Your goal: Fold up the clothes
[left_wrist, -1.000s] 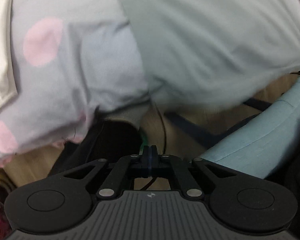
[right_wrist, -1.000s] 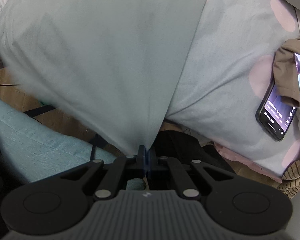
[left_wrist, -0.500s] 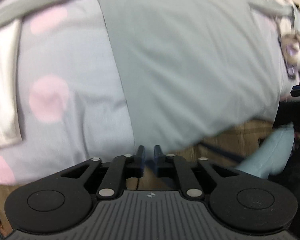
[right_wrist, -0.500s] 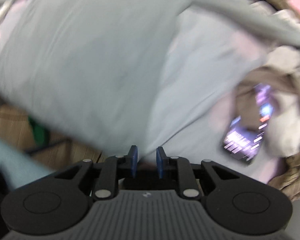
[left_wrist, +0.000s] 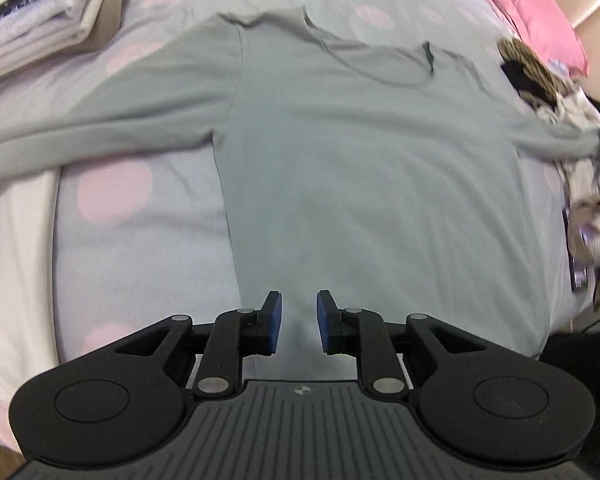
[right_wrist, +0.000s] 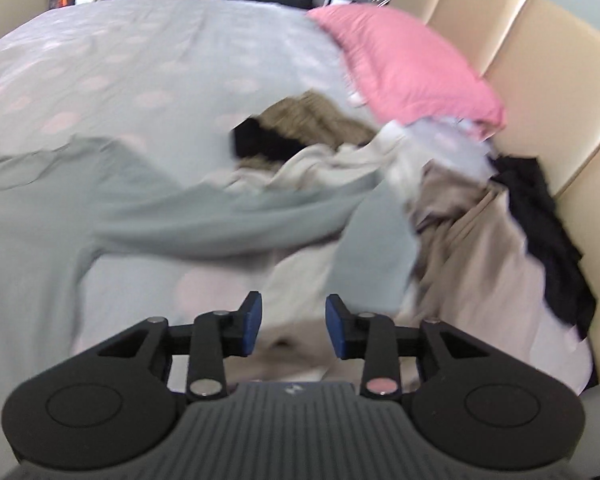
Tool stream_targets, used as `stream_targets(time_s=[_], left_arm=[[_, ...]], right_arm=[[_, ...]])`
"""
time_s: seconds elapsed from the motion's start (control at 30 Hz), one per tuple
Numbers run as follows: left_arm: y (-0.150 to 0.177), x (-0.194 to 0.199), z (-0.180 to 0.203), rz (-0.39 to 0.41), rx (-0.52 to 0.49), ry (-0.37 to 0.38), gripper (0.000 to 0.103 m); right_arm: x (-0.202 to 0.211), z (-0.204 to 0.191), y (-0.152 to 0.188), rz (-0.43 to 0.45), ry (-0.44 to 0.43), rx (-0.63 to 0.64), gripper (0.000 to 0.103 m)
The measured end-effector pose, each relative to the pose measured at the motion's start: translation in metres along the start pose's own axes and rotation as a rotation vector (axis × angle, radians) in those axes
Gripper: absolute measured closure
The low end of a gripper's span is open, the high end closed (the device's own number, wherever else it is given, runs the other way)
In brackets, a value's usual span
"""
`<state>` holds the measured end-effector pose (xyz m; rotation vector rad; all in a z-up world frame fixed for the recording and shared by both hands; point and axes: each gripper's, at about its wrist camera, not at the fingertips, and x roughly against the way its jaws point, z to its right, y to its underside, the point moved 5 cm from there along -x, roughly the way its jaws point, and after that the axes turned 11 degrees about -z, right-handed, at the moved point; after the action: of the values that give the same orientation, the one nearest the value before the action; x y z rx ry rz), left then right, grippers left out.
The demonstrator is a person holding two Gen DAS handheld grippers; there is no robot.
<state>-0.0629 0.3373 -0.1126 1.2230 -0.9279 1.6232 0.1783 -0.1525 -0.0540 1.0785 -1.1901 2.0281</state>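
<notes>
The pale grey-green long-sleeved cotton shirt (left_wrist: 360, 152) lies spread flat, collar away from the camera, on the bed's grey sheet with pink dots (left_wrist: 140, 240), both sleeves stretched out sideways. The left hand-held gripper (left_wrist: 299, 326) hovers over its hem and the right hand-held gripper (right_wrist: 294, 326) beside its right sleeve, both released, jaws opening with nothing between them. At 2 o'clock from the shirt sits a heap of beige, white and black unfolded clothes (right_wrist: 440, 200) below a pink pillow (right_wrist: 404, 64); at 10 o'clock, a stack of folded pale linens (left_wrist: 40, 28).
</notes>
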Motion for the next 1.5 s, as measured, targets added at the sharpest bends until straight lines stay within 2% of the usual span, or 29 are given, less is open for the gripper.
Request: stream_targets(time_s=[0.07, 0.13, 0.27, 0.37, 0.4, 0.43, 0.6, 0.73, 0.9, 1.0, 1.13, 1.2, 1.3, 1.5], left_arm=[[-0.007, -0.003, -0.001, 0.004, 0.005, 0.004, 0.085], [-0.012, -0.005, -0.001, 0.003, 0.006, 0.001, 0.083], [-0.02, -0.011, 0.002, -0.017, -0.001, -0.006, 0.083], [-0.024, -0.014, 0.007, -0.02, -0.012, -0.008, 0.083], [-0.026, -0.013, 0.01, -0.017, -0.017, -0.006, 0.083], [-0.027, -0.012, 0.012, -0.014, -0.022, -0.004, 0.083], [-0.028, -0.008, 0.022, 0.002, -0.045, -0.004, 0.08], [-0.027, -0.007, 0.026, 0.005, -0.049, -0.004, 0.08], [-0.024, -0.003, 0.026, 0.016, -0.047, 0.007, 0.08], [-0.022, -0.002, 0.027, 0.019, -0.048, 0.006, 0.08], [-0.022, -0.001, 0.027, 0.021, -0.054, 0.008, 0.079], [-0.022, -0.002, 0.026, 0.021, -0.054, 0.005, 0.078], [-0.024, -0.003, 0.025, 0.019, -0.047, -0.006, 0.075], [-0.028, -0.001, 0.012, 0.032, -0.011, -0.027, 0.075]], right_arm=[[-0.012, 0.003, -0.007, 0.022, 0.044, 0.018, 0.056], [-0.029, 0.005, -0.011, 0.028, 0.101, 0.04, 0.042], [-0.06, 0.006, -0.011, -0.006, 0.201, 0.069, 0.041], [-0.078, 0.012, -0.008, -0.05, 0.284, 0.102, 0.055], [-0.078, 0.015, -0.007, -0.05, 0.287, 0.097, 0.07], [-0.078, 0.017, -0.007, -0.05, 0.289, 0.09, 0.079], [-0.054, 0.031, -0.012, 0.009, 0.204, -0.03, 0.093], [-0.023, 0.044, -0.02, 0.068, 0.134, -0.124, 0.094], [0.018, 0.074, -0.034, 0.098, 0.027, -0.288, 0.095], [0.043, 0.096, -0.043, 0.125, 0.006, -0.381, 0.095], [0.062, 0.131, -0.048, 0.117, 0.005, -0.506, 0.095], [0.059, 0.147, -0.049, 0.097, 0.02, -0.553, 0.095], [0.036, 0.159, -0.049, 0.047, 0.058, -0.557, 0.095], [-0.007, 0.168, -0.037, -0.028, 0.104, -0.594, 0.093]])
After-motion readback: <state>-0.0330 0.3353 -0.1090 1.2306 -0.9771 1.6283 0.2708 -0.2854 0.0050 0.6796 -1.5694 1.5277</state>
